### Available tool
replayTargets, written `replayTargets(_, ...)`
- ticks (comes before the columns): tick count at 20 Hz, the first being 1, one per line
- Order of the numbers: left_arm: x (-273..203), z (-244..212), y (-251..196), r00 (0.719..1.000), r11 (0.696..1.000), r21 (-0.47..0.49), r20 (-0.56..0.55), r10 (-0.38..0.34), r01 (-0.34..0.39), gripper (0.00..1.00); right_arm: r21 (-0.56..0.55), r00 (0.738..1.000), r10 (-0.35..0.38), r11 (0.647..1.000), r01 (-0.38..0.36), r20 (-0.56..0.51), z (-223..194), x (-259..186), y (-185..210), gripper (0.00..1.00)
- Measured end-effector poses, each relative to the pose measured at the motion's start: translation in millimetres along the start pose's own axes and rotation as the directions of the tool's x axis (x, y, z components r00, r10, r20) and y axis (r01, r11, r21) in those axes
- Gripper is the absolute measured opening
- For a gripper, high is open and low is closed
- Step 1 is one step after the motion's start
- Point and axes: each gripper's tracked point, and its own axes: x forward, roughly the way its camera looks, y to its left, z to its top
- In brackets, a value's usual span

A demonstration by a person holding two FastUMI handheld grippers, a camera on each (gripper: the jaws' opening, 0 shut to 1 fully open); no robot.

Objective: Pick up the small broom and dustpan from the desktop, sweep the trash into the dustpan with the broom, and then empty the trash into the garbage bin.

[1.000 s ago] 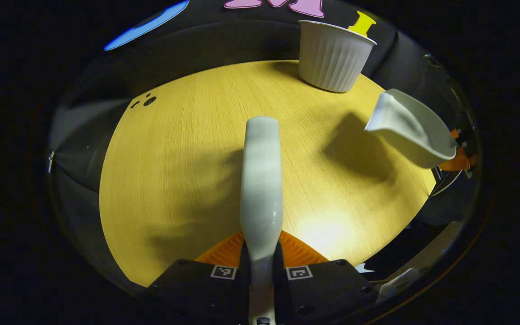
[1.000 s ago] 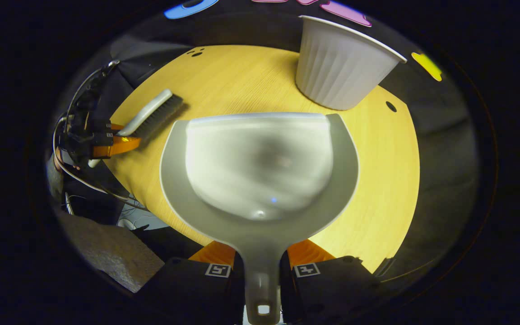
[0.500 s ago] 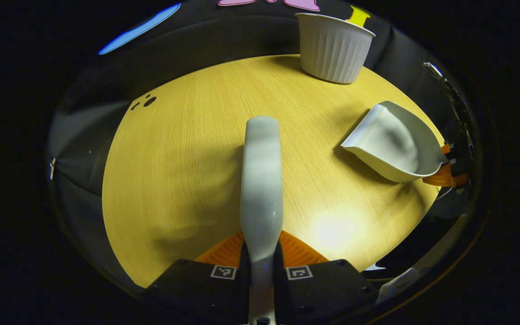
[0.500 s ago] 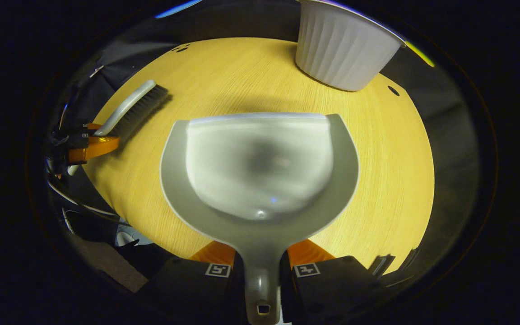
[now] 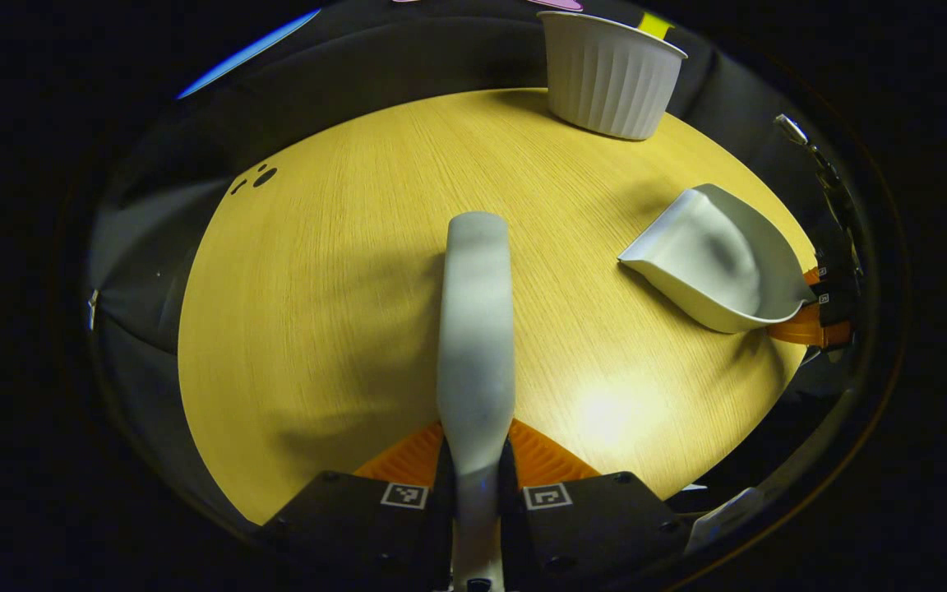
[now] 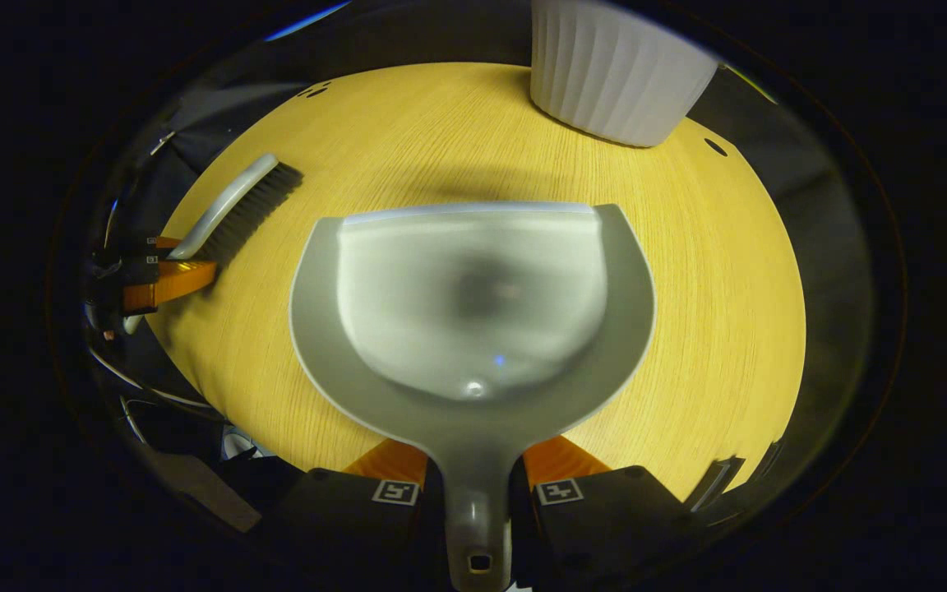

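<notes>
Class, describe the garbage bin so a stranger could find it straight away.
Start at the round yellow wooden table. At its far edge stands the garbage bin, a white tub with ribbed sides, upright and open-topped. Unlike the smooth dustpan nearby, it has vertical ridges and no handle.

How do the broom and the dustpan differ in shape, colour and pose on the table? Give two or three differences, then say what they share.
Shape: the broom is long and narrow; the dustpan is a wide, hollow scoop.
Colour: the broom has a pale back with dark bristles; the dustpan is pale grey throughout.
Holder: the left gripper grips the broom's handle; the right gripper grips the dustpan's handle.
Shared: both are held low over the wooden table, near the white ribbed bin.
</notes>
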Motion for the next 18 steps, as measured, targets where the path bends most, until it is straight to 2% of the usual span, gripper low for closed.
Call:
replayTargets(1, 0.1, 0.0, 1.0, 1.0, 1.0, 0.002, -0.005, 0.011, -0.011, 0.29, 0.002, 1.0, 0.002, 1.0, -0.002, -0.003, -0.7, -0.6, -0.7, 0.37)
replayTargets(2, -1.1, -0.6, 1.5, 1.0, 1.0, 0.005, -0.01, 0.018, -0.018, 0.27, 0.003, 1.0, 0.006, 1.0, -0.006, -0.008, -1.6, 0.7, 0.5, 0.34)
replayTargets(3, -2.5, -0.6, 3.1, 1.0, 1.0, 0.005, -0.013, 0.026, -0.026, 0.31, 0.004, 1.0, 0.015, 1.0, -0.015, -0.015, -2.4, 0.4, 1.9, 0.41)
replayTargets(4, -3.1, -0.5, 4.3, 0.999, 0.999, 0.005, -0.014, 0.032, -0.032, 0.33, 0.002, 0.999, 0.025, 1.0, -0.024, -0.021, -3.7, -1.6, 2.5, 0.42)
replayTargets(5, -5.8, -0.9, 4.5, 0.999, 0.999, 0.003, -0.013, 0.04, -0.04, 0.39, -0.004, 0.999, 0.03, 1.0, -0.03, -0.029, -5.2, -3.1, 2.5, 0.41)
replayTargets(8, -18.8, -1.8, 5.0, 0.999, 0.999, 0.001, 0.003, 0.044, -0.044, 0.36, -0.019, 0.999, 0.036, 0.999, -0.037, -0.021, -3.8, -16.1, 2.3, 0.41)
replayTargets(11, -38.7, -1.1, 1.3, 0.999, 0.999, -0.002, 0.027, 0.037, -0.037, 0.36, -0.014, 0.998, 0.065, 0.998, -0.065, 0.0, -4.7, -49.1, 5.1, 0.42)
replayTargets(12, -46.1, -0.3, 1.2, 0.999, 0.999, -0.003, 0.038, 0.036, -0.036, 0.34, -0.013, 0.997, 0.073, 0.997, -0.072, 0.015, -3.2, -60.5, 4.5, 0.42)
replayTargets(15, -73.8, 9.6, 2.3, 0.994, 0.999, -0.014, 0.097, 0.052, -0.051, 0.36, 0.0, 0.991, 0.086, 0.996, -0.087, 0.098, 7.7, -97.3, 4.9, 0.42)
replayTargets(17, -97.3, 27.7, -0.5, 0.982, 0.998, -0.048, 0.183, 0.054, -0.046, 0.34, 0.012, 0.978, 0.081, 0.996, -0.085, 0.194, 26.2, -122.9, 6.6, 0.42)
replayTargets(18, -110.4, 40.1, -3.9, 0.97, 0.997, -0.065, 0.238, 0.046, -0.031, 0.36, 0.007, 0.965, 0.071, 0.997, -0.075, 0.251, 37.8, -136.8, 7.4, 0.42)
